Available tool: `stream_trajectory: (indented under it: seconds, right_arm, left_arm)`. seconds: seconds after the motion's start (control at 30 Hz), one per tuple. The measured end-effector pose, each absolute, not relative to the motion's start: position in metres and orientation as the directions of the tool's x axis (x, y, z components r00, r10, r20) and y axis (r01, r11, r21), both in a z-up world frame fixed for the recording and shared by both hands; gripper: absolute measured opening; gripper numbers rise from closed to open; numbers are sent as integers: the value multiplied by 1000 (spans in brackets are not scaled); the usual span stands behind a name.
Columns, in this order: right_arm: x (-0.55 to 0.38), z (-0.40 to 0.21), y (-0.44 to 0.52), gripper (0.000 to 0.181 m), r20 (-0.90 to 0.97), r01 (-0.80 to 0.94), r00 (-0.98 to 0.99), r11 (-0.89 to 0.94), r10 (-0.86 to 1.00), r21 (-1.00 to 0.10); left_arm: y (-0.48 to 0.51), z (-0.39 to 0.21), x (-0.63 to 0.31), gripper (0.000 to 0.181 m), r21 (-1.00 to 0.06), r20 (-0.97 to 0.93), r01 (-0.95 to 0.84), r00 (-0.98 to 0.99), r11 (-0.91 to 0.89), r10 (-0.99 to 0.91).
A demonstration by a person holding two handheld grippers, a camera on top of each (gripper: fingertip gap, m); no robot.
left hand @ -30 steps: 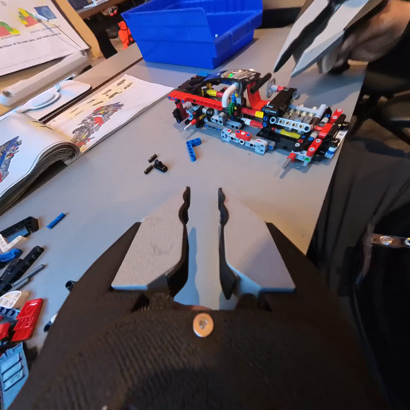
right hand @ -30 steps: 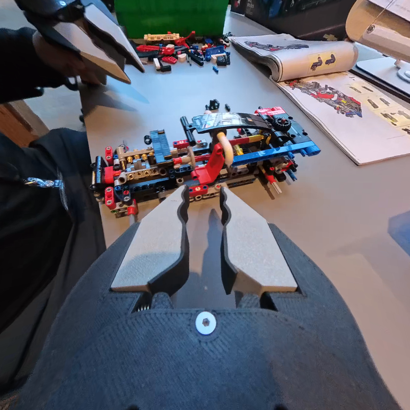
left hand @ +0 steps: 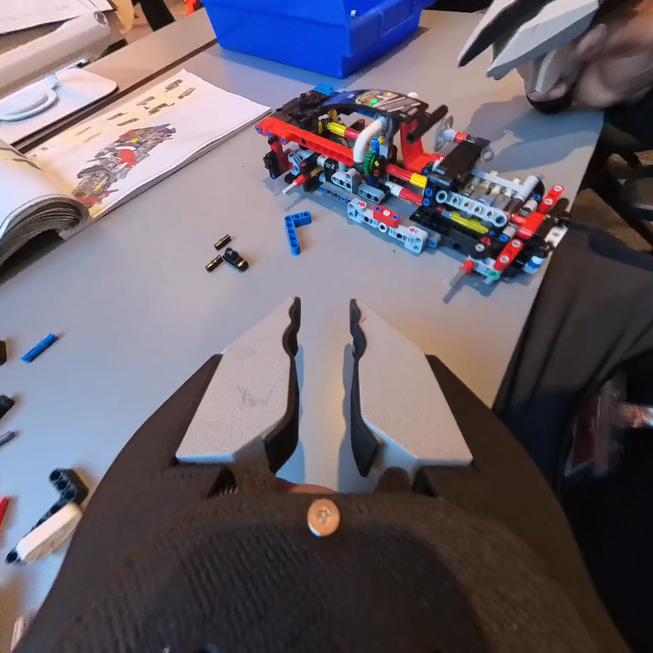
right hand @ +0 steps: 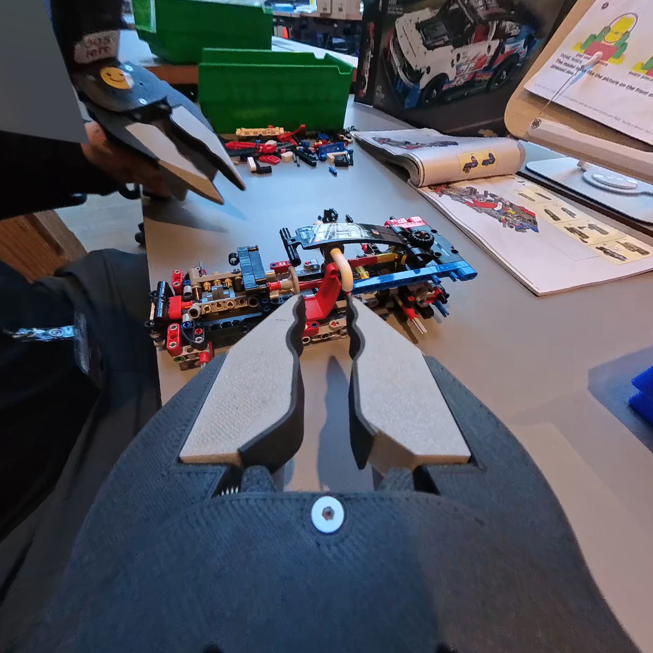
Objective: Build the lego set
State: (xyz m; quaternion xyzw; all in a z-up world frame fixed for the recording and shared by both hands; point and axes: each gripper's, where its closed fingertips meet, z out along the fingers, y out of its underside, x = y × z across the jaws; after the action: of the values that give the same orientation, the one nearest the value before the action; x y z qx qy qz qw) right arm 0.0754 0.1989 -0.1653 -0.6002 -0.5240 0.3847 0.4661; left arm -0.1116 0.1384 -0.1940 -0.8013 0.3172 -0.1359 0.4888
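Since a second ago both grippers have shifted a little: the left gripper (left hand: 325,307) has drifted so that the loose pile at its left edge shows less, and the right gripper (right hand: 324,304) has tipped up, so the box (right hand: 456,60) and green bins (right hand: 272,88) at the far side now show. Both sets of jaws stand open with nothing between them. From the left wrist view, the left gripper hovers over bare table (left hand: 123,318), near side of the model (left hand: 399,173), which lies on its base toward the right edge of the table. Just left of the model lies a blue L-beam (left hand: 294,229), and further left three small black pins (left hand: 228,252) lie close together. A blue axle (left hand: 39,347) lies alone at the near left. An open manual (left hand: 134,141) rests at the far left, and a blue bin (left hand: 318,31) stands beyond the model. From the right wrist view, the right gripper's tips sit just in front of the model's red middle part, apart from it or touching I cannot tell. Loose parts (right hand: 293,148) lie scattered in front of the green bins.
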Motion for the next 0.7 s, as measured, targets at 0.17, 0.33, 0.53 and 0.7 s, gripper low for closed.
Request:
stream_trajectory:
  seconds: [0.17, 0.33, 0.53, 0.7]
  right_arm:
    - [74, -177, 204, 21, 1, 346, 148, -51, 989, -937]
    - [67, -196, 201, 22, 2, 461, 95, -42, 995, -886]
    - [61, -222, 192, 24, -15, 607, 5, -15, 1000, -795]
    - [54, -226, 188, 31, -104, 633, -51, -48, 993, -773]
  left_arm:
    - [168, -194, -76, 26, -821, -26, -407, 727, -401, -686]
    - [189, -210, -51, 34, -691, 89, -441, 735, -573, -673]
    - [197, -225, -41, 35, -639, 165, -448, 715, -626, -680]
    - [197, -233, -32, 18, -614, 180, -508, 655, -603, -734]
